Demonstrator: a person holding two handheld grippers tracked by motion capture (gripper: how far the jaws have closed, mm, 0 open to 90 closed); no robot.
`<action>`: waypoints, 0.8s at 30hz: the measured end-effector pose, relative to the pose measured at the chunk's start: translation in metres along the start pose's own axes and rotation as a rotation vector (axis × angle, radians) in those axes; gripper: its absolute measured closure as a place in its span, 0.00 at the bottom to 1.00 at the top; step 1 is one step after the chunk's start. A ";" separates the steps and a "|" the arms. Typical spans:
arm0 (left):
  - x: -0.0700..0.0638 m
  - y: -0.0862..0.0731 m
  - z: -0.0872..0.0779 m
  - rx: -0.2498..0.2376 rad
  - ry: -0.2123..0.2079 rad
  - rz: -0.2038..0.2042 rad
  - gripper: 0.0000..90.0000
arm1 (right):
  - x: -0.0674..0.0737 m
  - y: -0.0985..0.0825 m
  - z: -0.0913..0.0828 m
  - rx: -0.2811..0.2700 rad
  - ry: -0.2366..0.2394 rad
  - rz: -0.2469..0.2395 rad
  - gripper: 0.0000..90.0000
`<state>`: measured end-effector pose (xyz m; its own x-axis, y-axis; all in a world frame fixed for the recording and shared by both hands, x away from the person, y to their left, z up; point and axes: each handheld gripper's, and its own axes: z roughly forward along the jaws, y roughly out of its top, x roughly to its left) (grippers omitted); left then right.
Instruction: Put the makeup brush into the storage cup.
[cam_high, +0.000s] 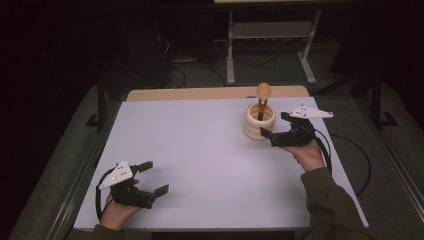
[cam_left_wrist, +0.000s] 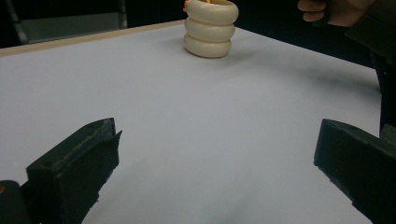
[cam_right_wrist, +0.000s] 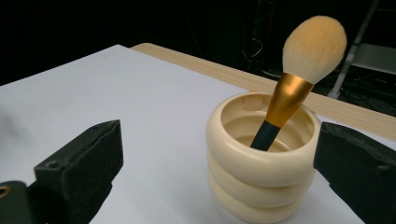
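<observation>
A cream ribbed cup (cam_high: 260, 122) stands at the table's far right. A makeup brush (cam_high: 263, 92) rests in it, dark handle down, orange bristles up. My right gripper (cam_high: 275, 125) is just to the right of the cup, open, its jaws pointing at it. In the right gripper view the cup (cam_right_wrist: 261, 163) and brush (cam_right_wrist: 315, 42) sit close ahead of the wide black jaws of that gripper (cam_right_wrist: 219, 130), and neither pad touches them. My left gripper (cam_high: 156, 176) stands open and empty near the front left. From its own view (cam_left_wrist: 218, 128) the cup (cam_left_wrist: 210, 28) is far off.
A white sheet (cam_high: 200, 160) covers the table, with a wooden strip (cam_high: 215, 93) along the far edge. A person's hand (cam_left_wrist: 327, 9) holds the right gripper beside the cup. Metal stand legs (cam_high: 270, 45) and cables lie on the dark floor behind the table.
</observation>
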<state>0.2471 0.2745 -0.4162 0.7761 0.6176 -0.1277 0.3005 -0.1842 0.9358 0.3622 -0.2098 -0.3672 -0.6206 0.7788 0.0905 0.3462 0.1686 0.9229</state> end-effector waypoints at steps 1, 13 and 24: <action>0.000 0.000 0.000 0.000 -0.001 -0.001 0.00 | 0.001 -0.001 -0.002 0.000 -0.002 -0.005 0.01; 0.000 0.001 0.001 0.000 -0.002 0.001 0.00 | 0.010 -0.013 -0.023 -0.011 0.009 -0.015 0.01; 0.001 0.001 0.000 0.008 -0.002 0.011 0.00 | 0.017 -0.020 -0.042 -0.022 0.009 -0.016 0.01</action>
<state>0.2478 0.2746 -0.4155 0.7805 0.6139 -0.1184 0.2965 -0.1967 0.9346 0.3151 -0.2252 -0.3684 -0.6325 0.7705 0.0791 0.3206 0.1675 0.9323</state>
